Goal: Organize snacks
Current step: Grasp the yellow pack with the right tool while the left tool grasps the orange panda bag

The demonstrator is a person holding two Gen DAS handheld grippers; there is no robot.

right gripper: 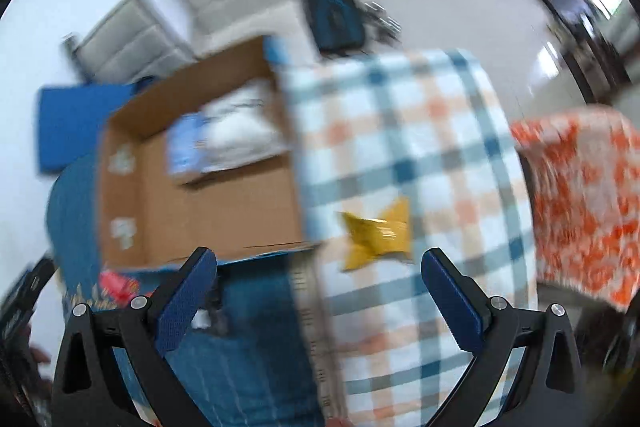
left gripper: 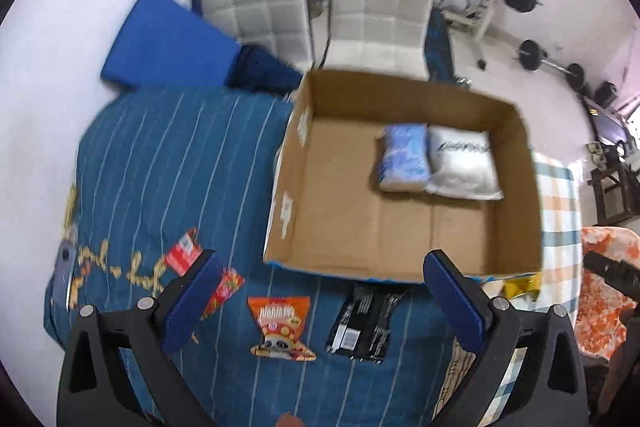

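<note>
An open cardboard box point(left gripper: 516, 187) sits on the bed and holds a blue packet point(left gripper: 404, 157) and a white packet point(left gripper: 464, 163) side by side at its far right. In front of the box lie an orange snack bag point(left gripper: 280, 327), a black packet point(left gripper: 362, 323) and a red packet point(left gripper: 184, 251). My left gripper point(left gripper: 320, 287) hovers open above the orange and black ones, holding nothing. In the blurred right wrist view, a yellow packet point(right gripper: 378, 237) lies on the checked cloth just right of the box point(right gripper: 200, 211). My right gripper point(right gripper: 320, 287) is open and empty, near the yellow packet.
A blue striped blanket point(left gripper: 180, 167) covers the bed, with a checked cloth point(right gripper: 420, 147) to the right. An orange patterned cloth point(right gripper: 580, 203) is further right. Two white chairs point(left gripper: 376, 7), a blue cushion point(left gripper: 164, 39) and gym weights point(left gripper: 528, 55) stand beyond on the white floor.
</note>
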